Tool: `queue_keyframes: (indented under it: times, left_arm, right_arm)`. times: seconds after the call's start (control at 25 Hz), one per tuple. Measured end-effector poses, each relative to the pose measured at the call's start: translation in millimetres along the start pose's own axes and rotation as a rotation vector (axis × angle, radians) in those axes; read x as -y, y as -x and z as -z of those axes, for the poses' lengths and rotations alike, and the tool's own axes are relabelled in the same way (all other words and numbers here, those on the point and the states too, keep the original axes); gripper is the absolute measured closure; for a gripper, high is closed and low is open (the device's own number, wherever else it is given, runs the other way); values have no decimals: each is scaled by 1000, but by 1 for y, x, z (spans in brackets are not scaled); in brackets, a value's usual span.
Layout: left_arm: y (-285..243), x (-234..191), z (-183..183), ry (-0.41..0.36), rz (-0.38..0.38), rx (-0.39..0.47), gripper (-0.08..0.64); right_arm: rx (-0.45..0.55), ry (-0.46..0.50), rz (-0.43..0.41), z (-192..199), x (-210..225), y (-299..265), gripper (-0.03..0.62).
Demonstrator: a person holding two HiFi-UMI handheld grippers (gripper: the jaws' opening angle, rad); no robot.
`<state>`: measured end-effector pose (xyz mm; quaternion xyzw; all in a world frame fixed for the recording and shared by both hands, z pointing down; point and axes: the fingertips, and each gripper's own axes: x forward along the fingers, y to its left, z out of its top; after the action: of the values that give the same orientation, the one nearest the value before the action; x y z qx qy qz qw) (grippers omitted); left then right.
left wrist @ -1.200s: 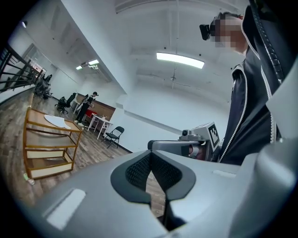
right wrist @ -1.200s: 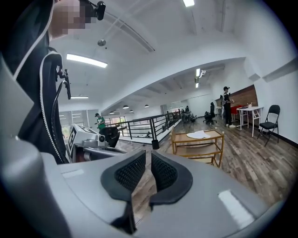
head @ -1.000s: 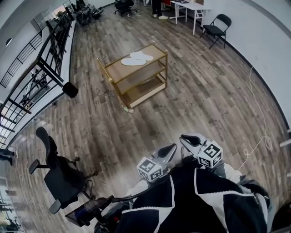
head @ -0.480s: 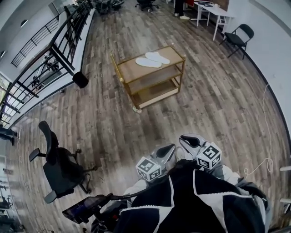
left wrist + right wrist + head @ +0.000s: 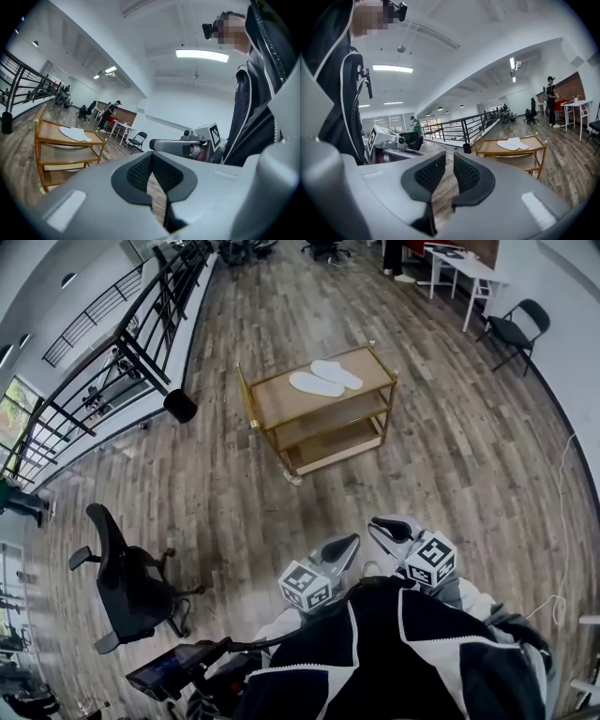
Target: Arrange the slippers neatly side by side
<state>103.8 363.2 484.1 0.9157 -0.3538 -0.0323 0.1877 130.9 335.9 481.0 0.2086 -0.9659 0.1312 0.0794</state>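
Slippers (image 5: 325, 379), a white pair, lie close together but staggered on the top shelf of the gold cart (image 5: 275, 401), well apart from both grippers. Left gripper (image 5: 343, 547) is clenched on nothing. Right gripper (image 5: 392, 527) has just been opening, its gap narrow and empty. Recommendation: approach the cart squarely and widen both jaws before reaching.
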Motion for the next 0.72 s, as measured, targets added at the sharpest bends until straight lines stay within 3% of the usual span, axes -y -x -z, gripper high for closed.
queue_keyframes:
  times: [0.44,0.72]
  left_arm:
    - [-75,-23,-17,-49,-13,-34,540]
    - [-88,-38,-16,-23,-41,-59,540]
  right_arm:
    - [29,-18,-49,-16,71,0,535]
    - [28,-46,-73,-12,89,-7,535]
